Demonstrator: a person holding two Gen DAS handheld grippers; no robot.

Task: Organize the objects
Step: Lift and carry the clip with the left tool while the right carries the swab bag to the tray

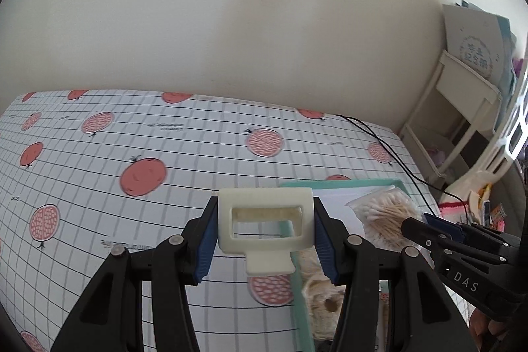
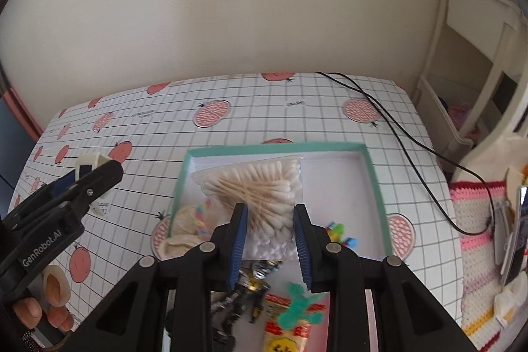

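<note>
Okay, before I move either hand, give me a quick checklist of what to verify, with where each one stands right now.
1. Left gripper holds the cream hair clip between its pads: ok.
2. Clip is off the tablecloth: ok, it is held above it.
3. Right gripper grips the bag of cotton swabs: cannot tell; the jaws flank the bag, contact unclear.
4. Teal box has free floor for the clip: ok, far right part is bare.
5. Black cable is outside the box: ok.
</note>
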